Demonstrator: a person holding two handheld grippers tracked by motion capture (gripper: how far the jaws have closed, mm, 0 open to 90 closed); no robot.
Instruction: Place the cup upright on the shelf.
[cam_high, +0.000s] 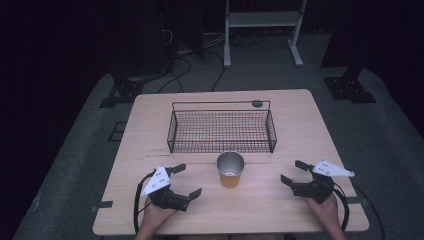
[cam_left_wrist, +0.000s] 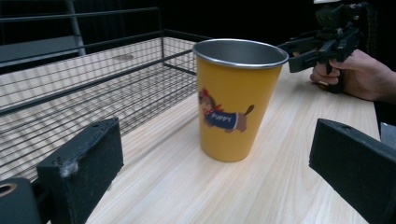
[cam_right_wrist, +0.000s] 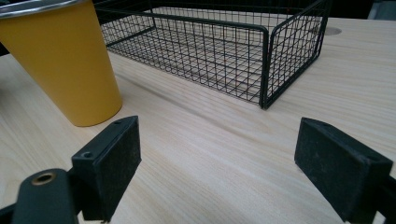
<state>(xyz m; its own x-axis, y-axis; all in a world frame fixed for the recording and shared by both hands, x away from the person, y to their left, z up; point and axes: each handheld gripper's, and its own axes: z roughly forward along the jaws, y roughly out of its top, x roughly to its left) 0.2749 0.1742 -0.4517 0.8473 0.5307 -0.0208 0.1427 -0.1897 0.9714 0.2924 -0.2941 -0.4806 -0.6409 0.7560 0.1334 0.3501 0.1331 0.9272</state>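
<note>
yellow cup (cam_high: 230, 170) upright between left gripper (cam_high: 189, 181), right gripper (cam_high: 291, 172), both agape.

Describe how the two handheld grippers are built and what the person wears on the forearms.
Both the left gripper and right gripper are black, with two flat rectangular jaws, a pale three-cornered plate on top and a trailing black cable. The forearms look bare, with no sleeves.

Light wood-grain tabletop (cam_high: 280, 210), rectangular with rounded corners. A black wire-mesh rectangular basket (cam_high: 221, 145) stands on its far half, long side across. A small dark round grommet (cam_high: 257, 104) sits in the tabletop just behind the basket. White metal frame legs (cam_high: 227, 55) stand on grey carpeted floor (cam_high: 390, 145) beyond, with black cables (cam_high: 175, 70) trailing alongside.
</note>
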